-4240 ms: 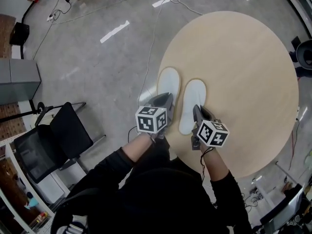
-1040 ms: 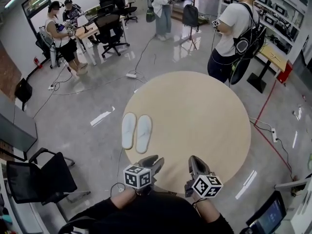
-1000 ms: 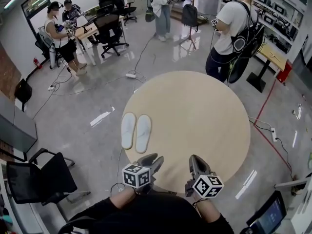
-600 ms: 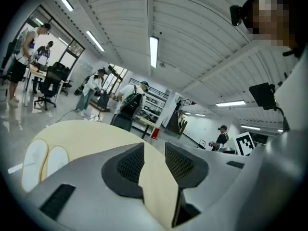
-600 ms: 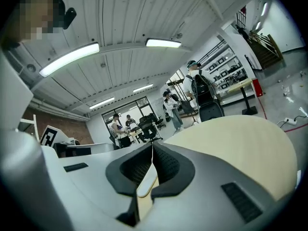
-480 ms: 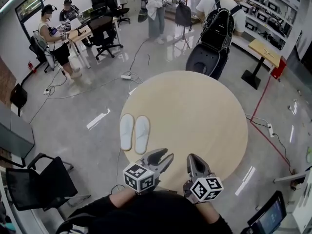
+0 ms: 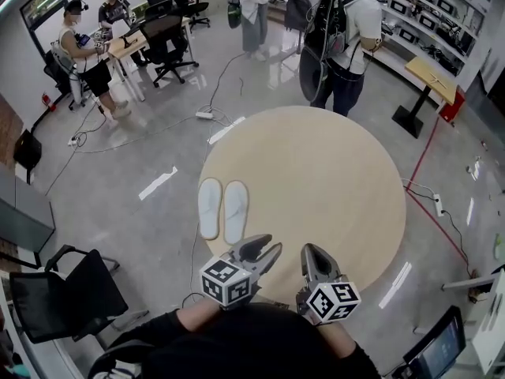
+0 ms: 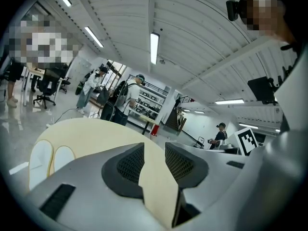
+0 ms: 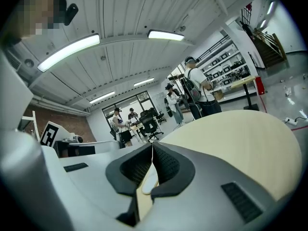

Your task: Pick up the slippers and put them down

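Slippers (image 7: 234,212) lie side by side at the tabletop's (image 7: 316,172) left edge, long axes running away from the person, ahead-left of the left hand-held gripper (image 7: 271,245) (jaws spread, empty), which sits nearer than the right hand-held gripper (image 7: 310,250) (jaws pressed together, empty).

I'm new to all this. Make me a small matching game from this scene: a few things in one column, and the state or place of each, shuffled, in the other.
Things:
1. left gripper
2. right gripper
3. slippers
4. black chair

States or places:
A. side by side near the left rim of the table
B. jaws together
C. on the floor, at lower left in the head view
D. jaws apart, nothing between them

Pairs: 1-D, 2-B, 3-A, 4-C
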`<action>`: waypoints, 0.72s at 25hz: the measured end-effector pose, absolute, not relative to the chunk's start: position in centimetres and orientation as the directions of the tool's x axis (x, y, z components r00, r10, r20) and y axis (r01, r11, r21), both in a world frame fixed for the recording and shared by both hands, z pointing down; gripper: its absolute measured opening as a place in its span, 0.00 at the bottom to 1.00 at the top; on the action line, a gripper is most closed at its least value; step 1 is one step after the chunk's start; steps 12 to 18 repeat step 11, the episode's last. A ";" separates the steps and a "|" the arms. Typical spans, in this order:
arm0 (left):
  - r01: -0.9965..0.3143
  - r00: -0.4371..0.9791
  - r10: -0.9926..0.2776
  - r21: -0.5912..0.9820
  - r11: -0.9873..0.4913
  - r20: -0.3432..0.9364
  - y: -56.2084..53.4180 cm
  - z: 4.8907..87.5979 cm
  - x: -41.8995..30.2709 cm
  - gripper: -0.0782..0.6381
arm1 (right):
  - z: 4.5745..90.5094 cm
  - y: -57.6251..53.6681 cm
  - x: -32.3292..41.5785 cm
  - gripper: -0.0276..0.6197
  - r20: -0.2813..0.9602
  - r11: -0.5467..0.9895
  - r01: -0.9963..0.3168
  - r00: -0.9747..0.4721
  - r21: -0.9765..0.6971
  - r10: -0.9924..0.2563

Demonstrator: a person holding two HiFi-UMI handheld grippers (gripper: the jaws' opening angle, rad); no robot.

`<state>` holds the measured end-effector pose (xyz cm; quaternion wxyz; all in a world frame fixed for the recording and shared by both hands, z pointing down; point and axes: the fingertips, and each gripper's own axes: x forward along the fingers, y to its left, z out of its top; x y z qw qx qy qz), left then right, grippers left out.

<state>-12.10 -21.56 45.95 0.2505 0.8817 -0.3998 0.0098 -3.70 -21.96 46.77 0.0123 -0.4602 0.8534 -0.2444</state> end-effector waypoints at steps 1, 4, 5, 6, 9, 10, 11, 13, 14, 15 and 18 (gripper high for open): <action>-0.707 0.683 -0.698 0.435 -0.558 0.215 -21.8 45.8 -12.3 0.32 | 46.6 -22.1 -4.0 0.07 0.205 0.455 -0.783 -0.573 -0.424 -0.794; -0.695 0.697 -0.685 0.433 -0.574 0.211 -22.4 45.5 -12.8 0.32 | 46.2 -22.5 -4.6 0.07 0.209 0.447 -0.792 -0.562 -0.415 -0.800; -0.692 0.701 -0.682 0.433 -0.578 0.210 -22.5 45.4 -12.8 0.32 | 46.2 -22.6 -4.7 0.07 0.211 0.444 -0.795 -0.558 -0.413 -0.803; -0.689 0.704 -0.679 0.432 -0.582 0.209 -22.6 45.5 -12.8 0.32 | 46.3 -22.7 -4.7 0.07 0.212 0.441 -0.798 -0.554 -0.411 -0.805; -0.685 0.710 -0.672 0.432 -0.587 0.211 -22.7 46.4 -12.7 0.32 | 47.2 -22.8 -4.6 0.07 0.215 0.433 -0.803 -0.546 -0.409 -0.810; -0.683 0.711 -0.670 0.433 -0.588 0.211 -22.8 46.8 -12.6 0.32 | 47.5 -22.8 -4.5 0.07 0.215 0.431 -0.804 -0.545 -0.410 -0.810; -0.682 0.713 -0.669 0.435 -0.588 0.212 -22.9 47.1 -12.6 0.32 | 47.8 -22.9 -4.5 0.07 0.216 0.430 -0.805 -0.543 -0.410 -0.811; -0.682 0.713 -0.669 0.435 -0.588 0.212 -22.9 47.1 -12.6 0.32 | 47.8 -22.9 -4.5 0.07 0.216 0.430 -0.805 -0.543 -0.410 -0.811; -0.682 0.713 -0.669 0.435 -0.588 0.212 -22.9 47.1 -12.6 0.32 | 47.8 -22.9 -4.5 0.07 0.216 0.430 -0.805 -0.543 -0.410 -0.811; -0.682 0.713 -0.669 0.435 -0.588 0.212 -22.9 47.1 -12.6 0.32 | 47.8 -22.9 -4.5 0.07 0.216 0.430 -0.805 -0.543 -0.410 -0.811; -0.682 0.713 -0.669 0.435 -0.588 0.212 -22.9 47.1 -12.6 0.32 | 47.8 -22.9 -4.5 0.07 0.216 0.430 -0.805 -0.543 -0.410 -0.811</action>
